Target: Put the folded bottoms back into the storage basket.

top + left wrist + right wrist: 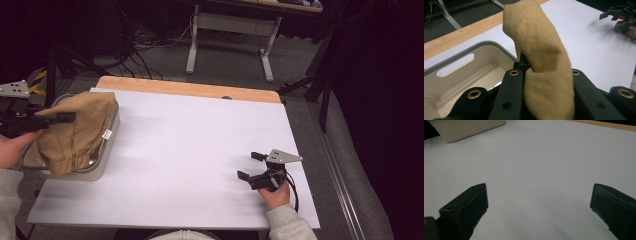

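A tan cloth (75, 131) hangs over a beige plastic bin (108, 149) at the left edge of the table. My left gripper (70, 117) is shut on the cloth, just above the bin. In the left gripper view the cloth (541, 47) rises in a fold between the black jaws of my left gripper (544, 73), with the bin's (461, 51) inside below. My right gripper (249, 165) rests open on the white sheet at the front right, with nothing between its fingers. The right gripper view has my right gripper (539, 197) wide apart over bare white surface.
A white sheet (190, 150) covers most of the wooden table (190, 89). The bin's corner (469, 128) lies far off in the right gripper view. Beyond the table stand desk legs (192, 45) and floor cables (140, 42). The other hand's gripper (617, 15) is at the top right of the left gripper view.
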`<move>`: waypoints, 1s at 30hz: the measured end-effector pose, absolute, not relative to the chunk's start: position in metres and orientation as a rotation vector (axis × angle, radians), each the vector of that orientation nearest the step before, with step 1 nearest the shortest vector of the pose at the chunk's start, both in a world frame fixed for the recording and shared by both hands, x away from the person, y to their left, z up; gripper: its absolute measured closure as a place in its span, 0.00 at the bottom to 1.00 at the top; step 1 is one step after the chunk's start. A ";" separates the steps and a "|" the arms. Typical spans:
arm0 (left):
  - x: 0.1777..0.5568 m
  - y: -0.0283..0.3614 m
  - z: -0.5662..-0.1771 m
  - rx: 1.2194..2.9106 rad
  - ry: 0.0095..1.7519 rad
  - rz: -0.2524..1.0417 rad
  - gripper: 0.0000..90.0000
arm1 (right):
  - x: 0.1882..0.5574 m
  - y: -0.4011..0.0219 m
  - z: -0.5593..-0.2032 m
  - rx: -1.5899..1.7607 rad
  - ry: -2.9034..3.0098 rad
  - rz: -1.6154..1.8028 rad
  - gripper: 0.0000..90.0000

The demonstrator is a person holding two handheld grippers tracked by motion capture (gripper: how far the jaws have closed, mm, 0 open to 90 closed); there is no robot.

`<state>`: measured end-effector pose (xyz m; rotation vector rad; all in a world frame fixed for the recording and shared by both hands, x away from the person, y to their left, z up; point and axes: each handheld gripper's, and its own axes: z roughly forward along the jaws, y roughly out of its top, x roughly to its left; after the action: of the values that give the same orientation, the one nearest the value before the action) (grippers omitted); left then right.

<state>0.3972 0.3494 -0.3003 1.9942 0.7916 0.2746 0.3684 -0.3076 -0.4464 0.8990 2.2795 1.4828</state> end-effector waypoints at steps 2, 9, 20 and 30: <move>0.400 0.351 -0.304 1.993 0.800 0.264 0.86 | 0.368 -0.308 -0.447 0.901 2.281 1.484 0.02; 0.411 0.357 -0.322 1.985 0.838 0.231 0.85 | 0.368 -0.307 -0.447 0.895 2.278 1.480 0.02; 0.428 0.364 -0.349 1.994 0.890 0.168 0.85 | 0.367 -0.306 -0.447 0.876 2.283 1.469 0.02; 0.437 0.363 -0.365 2.028 0.927 0.174 0.82 | 0.368 -0.306 -0.447 0.877 2.283 1.476 0.02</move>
<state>0.4370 0.3634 -0.3651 2.0277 0.9267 0.1736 0.3677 -0.3056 -0.4469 0.8772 2.2832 1.4757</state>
